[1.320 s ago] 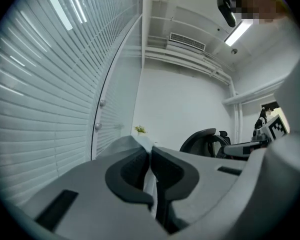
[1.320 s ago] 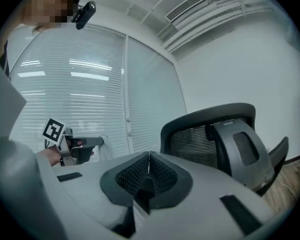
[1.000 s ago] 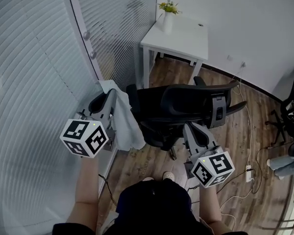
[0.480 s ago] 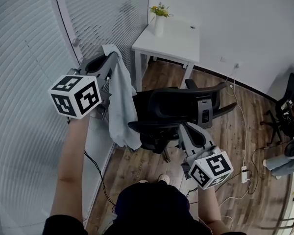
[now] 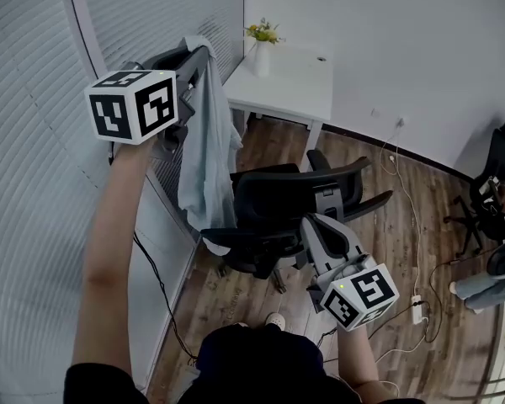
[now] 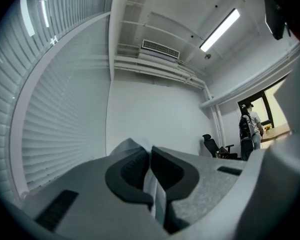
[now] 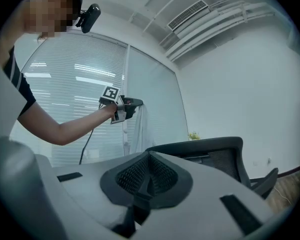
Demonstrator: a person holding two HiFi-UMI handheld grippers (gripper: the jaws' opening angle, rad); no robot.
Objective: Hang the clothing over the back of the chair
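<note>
A pale blue-grey garment (image 5: 206, 141) hangs from my left gripper (image 5: 204, 53), which is raised high at the upper left and shut on the cloth's top edge. The cloth's lower end drapes by the left side of the black office chair (image 5: 290, 200). In the left gripper view a fold of garment (image 6: 155, 194) shows between the shut pads of the left gripper (image 6: 151, 151). My right gripper (image 5: 310, 223) sits low, just in front of the chair, jaws shut with nothing seen between them. The right gripper view shows the right gripper (image 7: 149, 156), the chair back (image 7: 205, 146) and the hanging garment (image 7: 142, 129).
A white table (image 5: 299, 78) with a vase of flowers (image 5: 261, 49) stands behind the chair. A wall of blinds (image 5: 34, 183) runs along the left. Cables and a power strip (image 5: 418, 300) lie on the wood floor at right, near another office chair (image 5: 488, 183).
My left gripper has risen and moved away from me, lifting the garment from beside the seat to above the chair. The right gripper has shifted slightly upward.
</note>
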